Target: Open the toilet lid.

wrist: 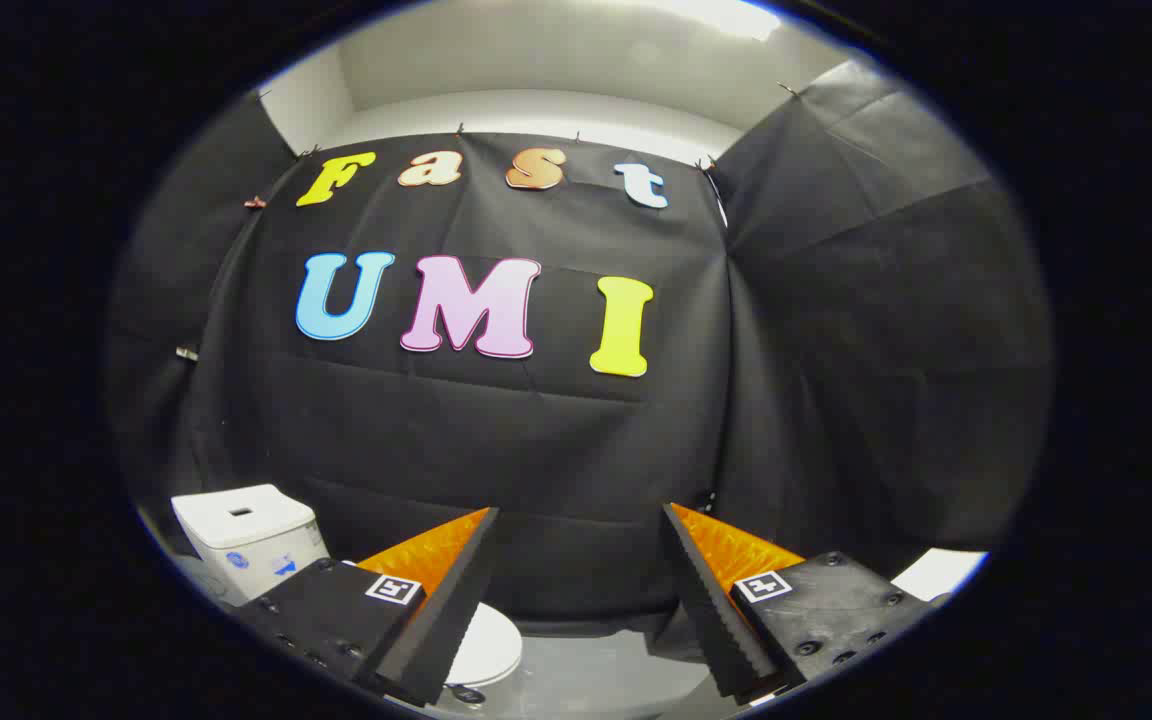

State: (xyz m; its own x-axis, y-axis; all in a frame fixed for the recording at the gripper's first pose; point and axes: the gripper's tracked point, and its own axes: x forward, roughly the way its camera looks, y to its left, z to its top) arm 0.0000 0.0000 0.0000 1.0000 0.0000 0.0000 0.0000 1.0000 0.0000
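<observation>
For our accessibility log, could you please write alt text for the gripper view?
The open claw hangs in the air with nothing between its fingers, well above a white ceramic toilet with its lid down, its white tank off to one side, black cloth wall behind.

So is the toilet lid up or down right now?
Down: the toilet lid lies flat, low in front of the tank. The open gripper is above it, touching nothing.

One toilet (pixel 481 645), one cistern (pixel 251 535), two fingers (pixel 436 610).
</observation>
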